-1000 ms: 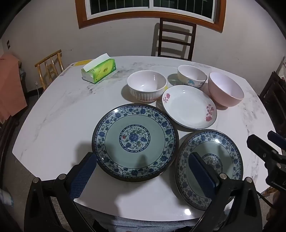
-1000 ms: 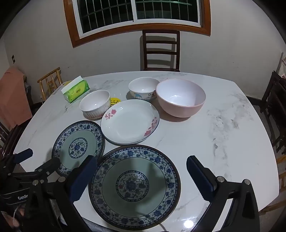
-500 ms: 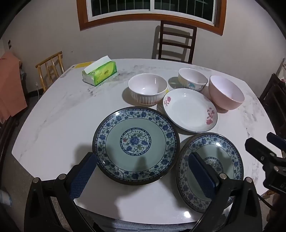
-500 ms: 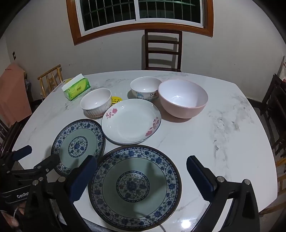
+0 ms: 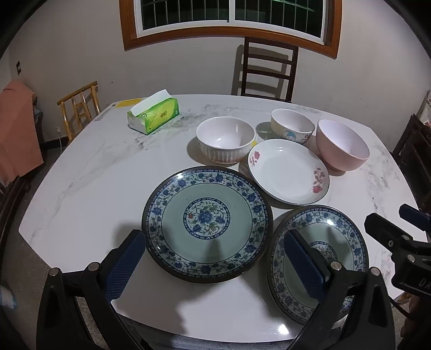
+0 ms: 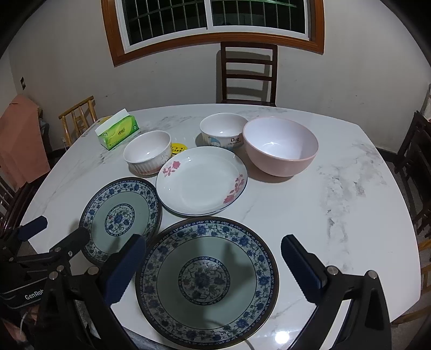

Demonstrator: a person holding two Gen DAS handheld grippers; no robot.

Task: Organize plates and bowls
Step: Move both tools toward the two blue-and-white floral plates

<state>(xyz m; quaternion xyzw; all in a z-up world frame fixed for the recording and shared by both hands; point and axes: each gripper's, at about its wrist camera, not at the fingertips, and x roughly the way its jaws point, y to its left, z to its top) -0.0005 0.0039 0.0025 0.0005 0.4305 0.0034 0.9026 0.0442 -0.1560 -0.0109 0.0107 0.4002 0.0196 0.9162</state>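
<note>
Both tongs are wide open and hold nothing; the left tongs (image 5: 212, 258) hang over the near edge of the white marble tabletop (image 5: 89, 175), with one blue pad at the left rim of a big blue flower plate (image 5: 206, 224) and the other pad over a second blue flower plate (image 5: 336, 250); the right tongs (image 6: 212, 265) hang over that second blue flower plate (image 6: 207, 280), one pad on each side of it; in the right wrist view the left tongs (image 6: 51, 237) poke in from the left, and in the left wrist view the right tongs (image 5: 393, 228) poke in from the right; the two blue plates lie flat, side by side, near the front edge, and their rims are very close or touching; behind them lies a white plate with pink flowers (image 6: 202, 181), and its rim is just beside both blue plates; at the back stand three bowls, all upright; a white bowl with ribs (image 6: 148, 150) is on the left, a small bowl with a cartoon picture (image 6: 222, 132) is in the middle, and a big pink bowl (image 6: 280, 146) is on the right, just beside the white plate; a small yellow thing (image 6: 178, 148) peeks out between the ribbed bowl and the white plate; a green tissue box (image 5: 153, 115) sits well apart on the far left of the tabletop; a dark wooden chair (image 6: 247, 72) stands behind the tabletop under a window (image 6: 212, 16); a light wooden chair (image 5: 79, 107) is off to the left.
</note>
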